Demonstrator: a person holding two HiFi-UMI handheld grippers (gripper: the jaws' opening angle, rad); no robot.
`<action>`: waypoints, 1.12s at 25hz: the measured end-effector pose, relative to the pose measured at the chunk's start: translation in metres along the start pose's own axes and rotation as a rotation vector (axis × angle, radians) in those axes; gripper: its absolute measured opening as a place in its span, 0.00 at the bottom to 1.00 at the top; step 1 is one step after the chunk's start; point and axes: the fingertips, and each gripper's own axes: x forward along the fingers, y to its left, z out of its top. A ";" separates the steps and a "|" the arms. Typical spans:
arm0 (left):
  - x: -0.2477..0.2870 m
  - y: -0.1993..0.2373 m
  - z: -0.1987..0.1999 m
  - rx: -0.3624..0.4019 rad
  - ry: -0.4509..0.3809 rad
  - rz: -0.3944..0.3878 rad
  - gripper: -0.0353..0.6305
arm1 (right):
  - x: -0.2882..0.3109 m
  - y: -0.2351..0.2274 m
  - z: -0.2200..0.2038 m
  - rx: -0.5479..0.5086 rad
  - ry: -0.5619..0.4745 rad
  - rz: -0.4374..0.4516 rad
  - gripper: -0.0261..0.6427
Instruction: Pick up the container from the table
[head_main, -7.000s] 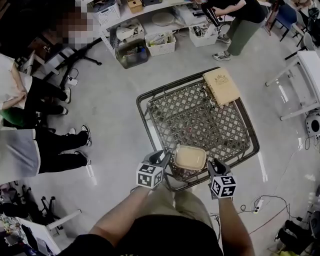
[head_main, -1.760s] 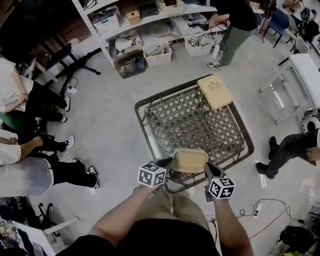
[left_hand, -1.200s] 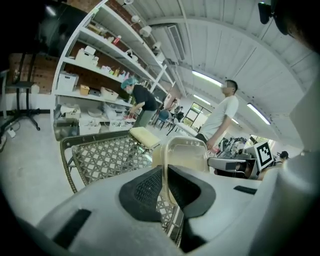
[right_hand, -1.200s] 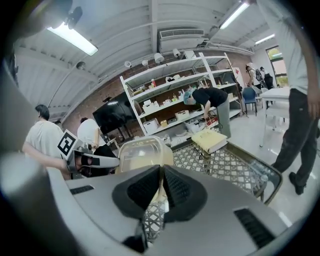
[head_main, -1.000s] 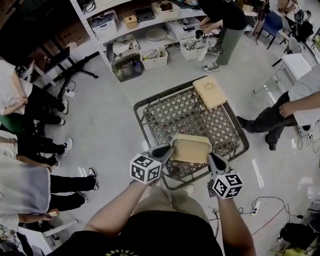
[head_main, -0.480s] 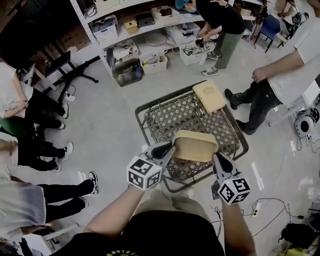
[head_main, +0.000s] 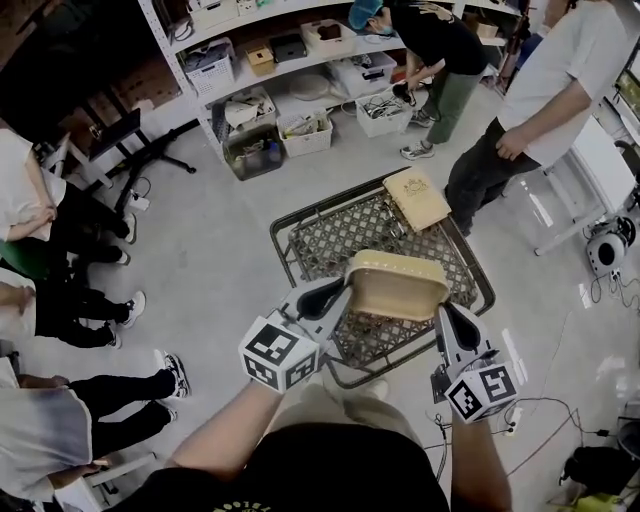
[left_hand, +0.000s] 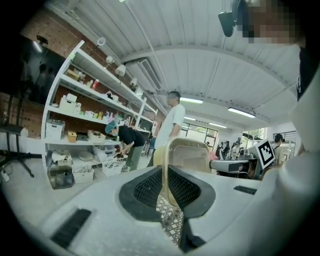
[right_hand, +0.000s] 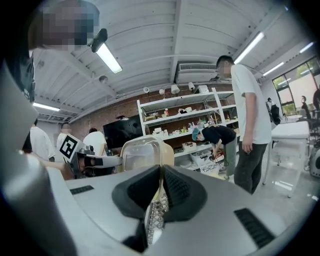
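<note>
A beige, translucent plastic container (head_main: 397, 285) hangs in the air above the near edge of the dark lattice table (head_main: 330, 240). My left gripper (head_main: 335, 297) is shut on its left rim, and my right gripper (head_main: 447, 320) is shut on its right rim. The left gripper view shows the container (left_hand: 187, 155) edge-on, its rim pinched between the black pads of that gripper (left_hand: 164, 187). From the right gripper view the container (right_hand: 142, 152) is likewise clamped by its rim in that gripper (right_hand: 161, 187), with the other gripper's marker cube beyond it.
A tan flat box (head_main: 418, 198) lies on the table's far corner. A person in a white shirt (head_main: 540, 90) stands close to the table's right side, and another (head_main: 430, 40) bends at the shelves (head_main: 270, 60). More people (head_main: 40, 230) are at the left.
Both grippers have risen together with the container, which now hangs well above the table. A person in white has walked up on the right.
</note>
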 end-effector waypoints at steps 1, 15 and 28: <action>-0.002 -0.001 0.005 0.011 -0.011 0.003 0.11 | -0.001 0.002 0.005 -0.015 -0.007 0.001 0.08; -0.019 -0.015 0.067 0.073 -0.120 0.022 0.11 | -0.016 0.023 0.069 -0.054 -0.112 0.021 0.08; -0.028 -0.024 0.110 0.121 -0.202 0.028 0.11 | -0.018 0.029 0.105 -0.084 -0.165 0.013 0.08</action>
